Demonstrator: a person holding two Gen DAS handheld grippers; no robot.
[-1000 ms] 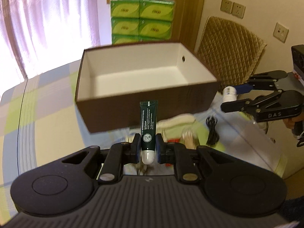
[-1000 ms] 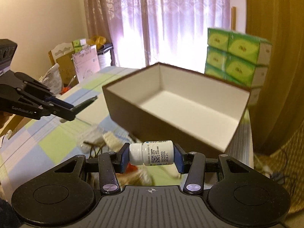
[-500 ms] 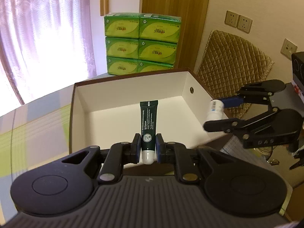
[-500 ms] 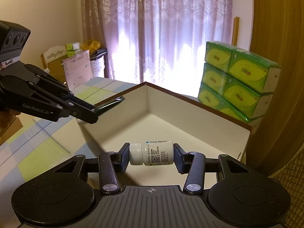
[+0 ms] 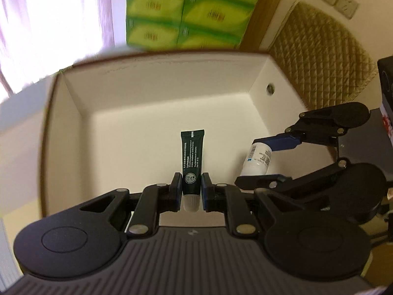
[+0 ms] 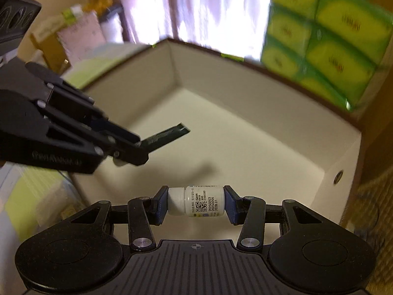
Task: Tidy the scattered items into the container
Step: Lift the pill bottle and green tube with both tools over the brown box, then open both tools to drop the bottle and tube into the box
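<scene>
A brown box with a white inside fills both views, and nothing lies on its floor. My left gripper is shut on a dark green tube, held upright over the box floor. My right gripper is shut on a small white bottle, gripped end to end and lying sideways above the box's near right part. In the left wrist view the right gripper shows at the right with the white bottle. The right wrist view shows the left gripper with the green tube pointing into the box.
A stack of green tissue packs stands right behind the box, also seen as tissue packs at the upper right. A quilted chair back is to the right. Curtains and clutter lie beyond the table's left side.
Both grippers have moved forward and down over the box, each still holding its item. The box has grown to fill both views and the table items have dropped out of sight.
</scene>
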